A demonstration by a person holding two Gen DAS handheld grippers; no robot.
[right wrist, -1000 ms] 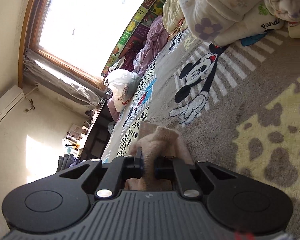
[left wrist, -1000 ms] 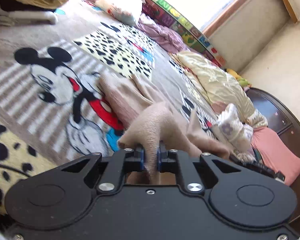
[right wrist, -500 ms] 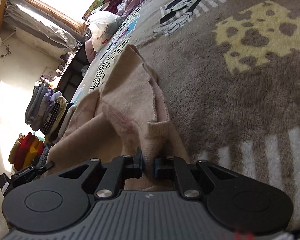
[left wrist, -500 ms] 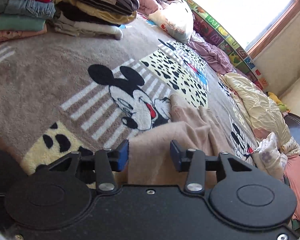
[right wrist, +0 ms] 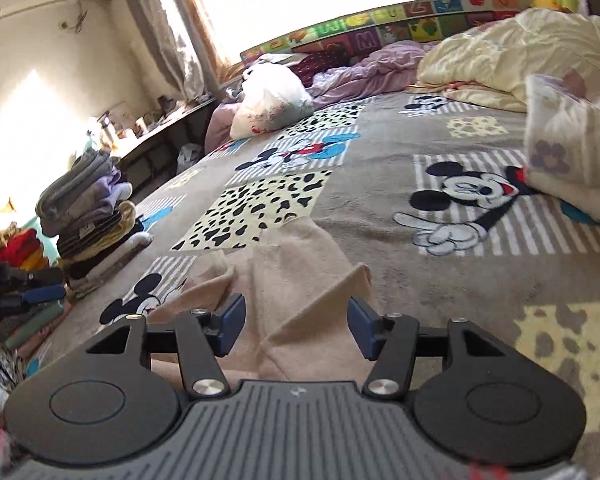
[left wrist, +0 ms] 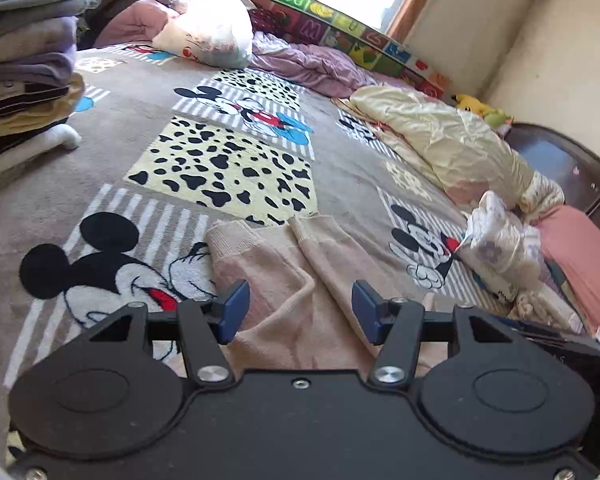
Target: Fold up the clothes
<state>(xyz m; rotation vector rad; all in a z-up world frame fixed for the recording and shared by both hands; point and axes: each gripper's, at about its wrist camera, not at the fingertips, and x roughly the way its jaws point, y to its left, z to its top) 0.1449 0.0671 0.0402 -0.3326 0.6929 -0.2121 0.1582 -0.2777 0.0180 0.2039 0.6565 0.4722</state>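
A beige knit garment [left wrist: 300, 280] lies folded over itself on the grey cartoon-mouse blanket [left wrist: 140, 100], its ribbed hem [left wrist: 232, 236] toward the far left. My left gripper [left wrist: 298, 312] hovers above its near part, jaws opening, nothing pinched between the blue pads [left wrist: 234, 310]. In the right wrist view the same beige garment [right wrist: 296, 280] spreads below my right gripper [right wrist: 296, 326], whose jaws are also opening and hold nothing; the cloth lies flat under them.
A stack of folded clothes [left wrist: 24, 64] stands at the left, also seen as a stack of folded clothes [right wrist: 88, 212]. A white plastic bag [left wrist: 212, 36], purple bedding [left wrist: 312, 64] and a cream quilt [left wrist: 452, 148] ring the far side. A floral bundle [left wrist: 500, 244] lies right.
Both grippers were shut on the beige garment a second ago. They have let go, opened and lifted back from it. The cloth now lies flat on the blanket.
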